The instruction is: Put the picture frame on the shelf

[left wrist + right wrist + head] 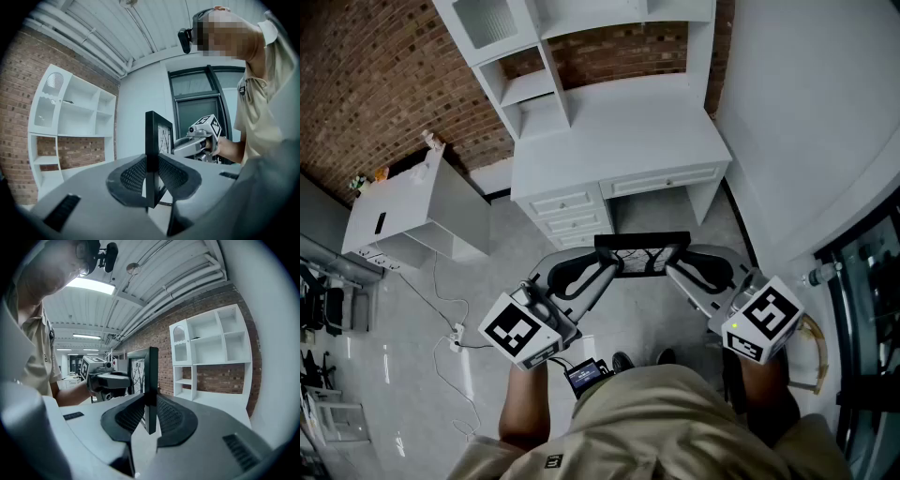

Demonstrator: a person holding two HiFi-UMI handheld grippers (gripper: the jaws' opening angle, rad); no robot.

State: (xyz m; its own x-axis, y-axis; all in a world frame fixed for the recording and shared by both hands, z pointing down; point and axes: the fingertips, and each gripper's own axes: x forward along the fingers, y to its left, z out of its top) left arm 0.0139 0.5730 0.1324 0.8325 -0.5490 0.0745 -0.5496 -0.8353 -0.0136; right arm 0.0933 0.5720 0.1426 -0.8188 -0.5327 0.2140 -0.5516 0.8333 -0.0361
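Picture frame [640, 255], one, black, held upright in the air between my left claw [151, 176] and my right claw [150, 414], each clamped on one side edge. It hangs in front of one white table [619, 131] and shelf [530, 89]. From above only its top edge shows; its branch picture appears at a slant.

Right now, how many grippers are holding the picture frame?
2: the left gripper grips the picture frame at its left edge, the right gripper at its right edge.
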